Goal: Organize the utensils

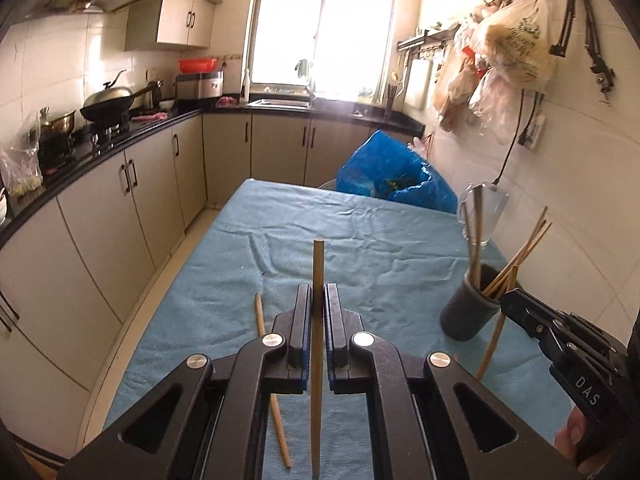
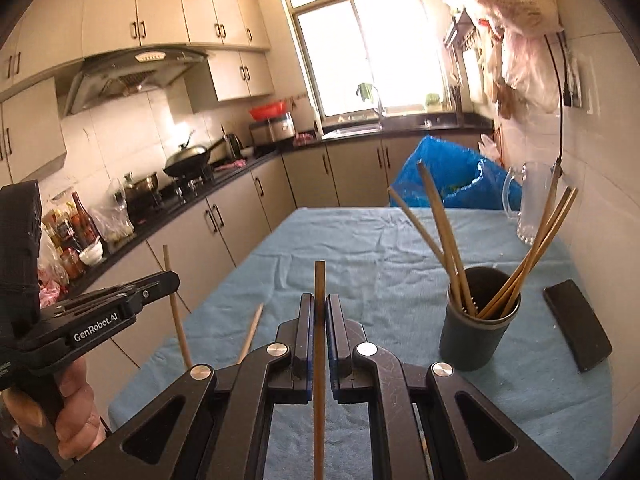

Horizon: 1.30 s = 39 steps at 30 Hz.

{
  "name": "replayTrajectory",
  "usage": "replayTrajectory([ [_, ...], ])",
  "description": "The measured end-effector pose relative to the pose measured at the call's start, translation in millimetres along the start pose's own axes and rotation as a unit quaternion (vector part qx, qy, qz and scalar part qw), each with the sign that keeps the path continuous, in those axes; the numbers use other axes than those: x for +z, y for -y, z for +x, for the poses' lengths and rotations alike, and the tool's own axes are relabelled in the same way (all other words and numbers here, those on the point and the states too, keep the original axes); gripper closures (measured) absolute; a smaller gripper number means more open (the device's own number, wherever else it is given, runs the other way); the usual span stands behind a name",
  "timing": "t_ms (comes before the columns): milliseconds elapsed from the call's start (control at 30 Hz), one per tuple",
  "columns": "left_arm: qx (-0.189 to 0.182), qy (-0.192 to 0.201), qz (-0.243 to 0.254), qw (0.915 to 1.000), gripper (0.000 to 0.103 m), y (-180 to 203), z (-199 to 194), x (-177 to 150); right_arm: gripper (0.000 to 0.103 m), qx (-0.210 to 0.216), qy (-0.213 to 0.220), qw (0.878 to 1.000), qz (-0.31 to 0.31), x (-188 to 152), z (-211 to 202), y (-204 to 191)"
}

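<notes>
Gripping a pale wooden chopstick between closed pads, the left tongs hold it upright above the blue cloth-covered table. The right tongs are likewise clamped on a darker brown wooden chopstick, which also stands upright between their pads. In the left wrist view the right tongs appear at the right edge, their tip just beside the holder's rim. In the right wrist view the left tongs show at the left, a bare hand wrapped around the handle.

One more loose wooden chopstick lies flat on the cloth, just left of the left tongs. Further along to the right stands a dark grey cylindrical utensil holder, with several wooden chopsticks leaning out of it in two bunches. A flat black rectangular object lies on the cloth right of the holder. Beyond, near the tiled wall, stands a clear glass jug, and a blue plastic bag sits past the table's far end.
</notes>
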<state>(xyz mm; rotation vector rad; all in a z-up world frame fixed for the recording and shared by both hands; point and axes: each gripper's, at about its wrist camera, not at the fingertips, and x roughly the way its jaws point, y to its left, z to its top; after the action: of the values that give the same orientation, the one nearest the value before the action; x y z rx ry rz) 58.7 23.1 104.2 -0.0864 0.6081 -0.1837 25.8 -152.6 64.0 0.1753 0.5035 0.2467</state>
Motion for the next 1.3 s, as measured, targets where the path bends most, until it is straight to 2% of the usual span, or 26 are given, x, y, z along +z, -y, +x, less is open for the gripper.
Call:
replayTrajectory([
  [533, 0.003, 0.023, 0.005, 0.9997, 0.097, 14, -11, 8, 0.097, -0.019, 0.07, 0.997, 0.014, 11, -36, 10],
  [1300, -0.011, 0.016, 0.017, 0.9997, 0.097, 30, -13, 11, 0.097, -0.054, 0.115, 0.99, 0.063, 18, -82, 52],
])
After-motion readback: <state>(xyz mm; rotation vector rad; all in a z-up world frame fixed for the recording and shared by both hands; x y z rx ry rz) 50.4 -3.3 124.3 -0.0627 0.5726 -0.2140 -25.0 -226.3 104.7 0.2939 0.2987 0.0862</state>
